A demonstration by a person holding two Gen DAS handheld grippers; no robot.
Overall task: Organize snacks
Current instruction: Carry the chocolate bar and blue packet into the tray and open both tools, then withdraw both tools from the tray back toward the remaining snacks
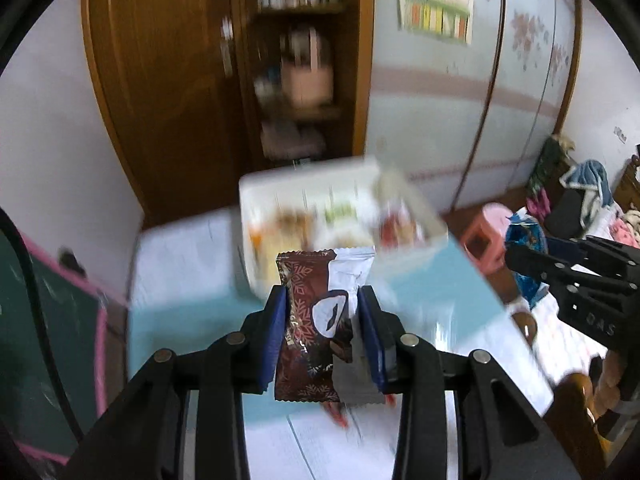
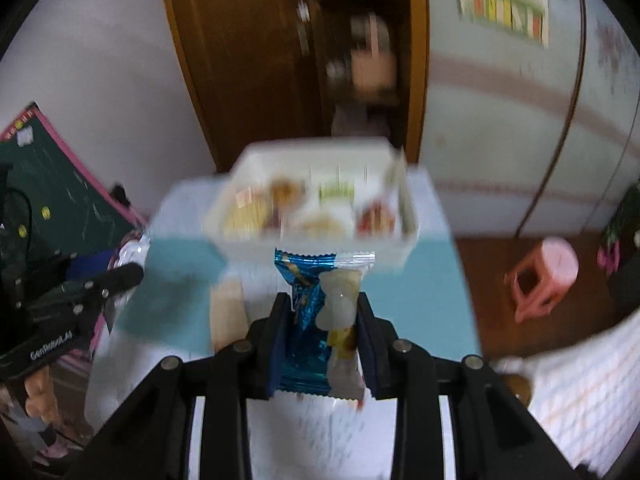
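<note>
The left tongs (image 1: 323, 312) are clamped on a brown snack packet (image 1: 308, 328), the right tongs (image 2: 323, 314) on a blue snack packet (image 2: 304, 320). Ahead of and below both sits the white divided box (image 2: 316, 196) on the worktop (image 2: 420, 296), other snacks already in it. To do this well, carry each packet clear over the box's near wall before letting go. The pink stool (image 2: 540, 280) stands well off to the right, so there is open room.

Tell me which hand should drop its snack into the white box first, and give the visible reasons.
Right, marginally. Both grippers hold snacks. The right gripper with its blue packet faces the white box squarely, straight ahead. From the left gripper, holding the brown packet, the box sits skewed, slightly off to one side.
</note>
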